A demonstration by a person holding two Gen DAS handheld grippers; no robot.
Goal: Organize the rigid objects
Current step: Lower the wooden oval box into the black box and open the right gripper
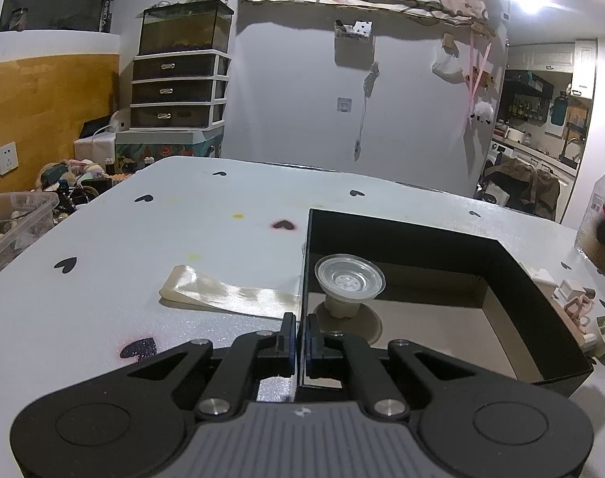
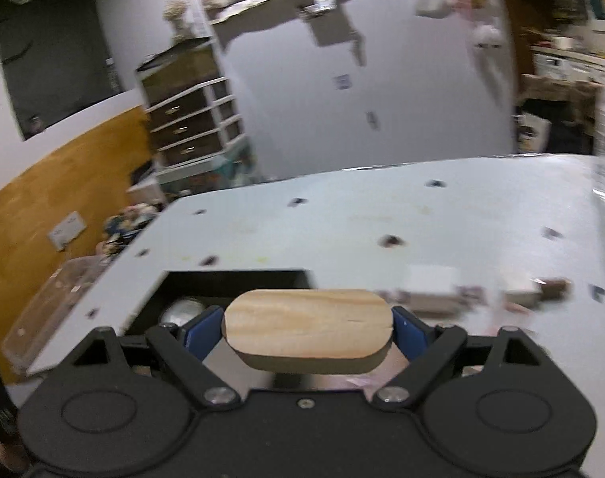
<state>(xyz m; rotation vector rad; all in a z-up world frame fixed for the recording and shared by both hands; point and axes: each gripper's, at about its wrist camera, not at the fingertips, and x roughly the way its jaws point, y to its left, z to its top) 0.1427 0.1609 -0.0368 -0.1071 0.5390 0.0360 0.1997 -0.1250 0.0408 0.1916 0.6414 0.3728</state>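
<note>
On the white worktop (image 1: 103, 310) with small black hearts, a black box (image 1: 533, 279) stands open, and the left tool (image 1: 301, 338) is closed on the near left wall of it, one finger outside and one inside. Just ahead of this tool, inside the box, a clear plastic funnel-shaped part (image 1: 349, 279) stands upright on the brown floor. To the left of the tool, a glossy cream strip (image 1: 227, 290) lies flat on the worktop, with its end touching the box wall. The right tool (image 2: 307, 328) grips a rounded wooden block (image 2: 308, 320) by its two short ends. The block is held above the worktop, and the box (image 2: 239, 279) lies ahead and to the left of it. This view is blurred, so the small pale objects (image 2: 434, 290) ahead to the right are not clear.
</note>
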